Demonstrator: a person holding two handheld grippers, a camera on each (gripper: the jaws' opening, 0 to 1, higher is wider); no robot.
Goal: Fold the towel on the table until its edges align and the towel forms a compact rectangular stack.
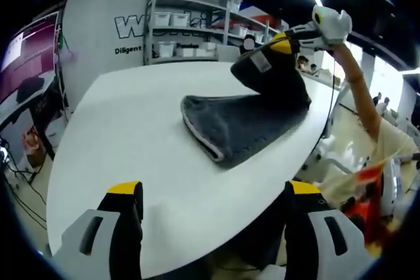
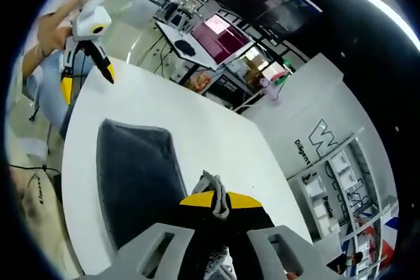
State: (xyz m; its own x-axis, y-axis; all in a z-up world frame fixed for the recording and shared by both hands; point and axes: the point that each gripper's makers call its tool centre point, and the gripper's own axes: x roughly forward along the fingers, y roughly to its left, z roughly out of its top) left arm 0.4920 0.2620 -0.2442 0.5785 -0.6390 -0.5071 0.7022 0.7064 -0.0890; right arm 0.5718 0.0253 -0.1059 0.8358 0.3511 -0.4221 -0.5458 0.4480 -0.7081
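A dark grey towel (image 1: 243, 122) with a pale edge lies partly folded on the white table (image 1: 131, 122), towards its far right side. My right gripper (image 1: 281, 45) holds one end of the towel lifted above the rest. In the right gripper view the yellow-tipped jaws (image 2: 214, 202) are shut on the towel's hem, and the towel (image 2: 138, 181) spreads below on the table (image 2: 216, 136). My left gripper (image 1: 214, 189) hovers open over the table's near edge, well short of the towel, with nothing between its fingers. It also appears as the left gripper (image 2: 87, 82) beyond the towel's far end.
Shelves with white bins (image 1: 190, 31) stand behind the table against a lettered wall. A person's arm (image 1: 357, 90) reaches in from the right. Another desk with a pink screen (image 2: 223, 34) lies past the table. Bare tabletop stretches left of the towel.
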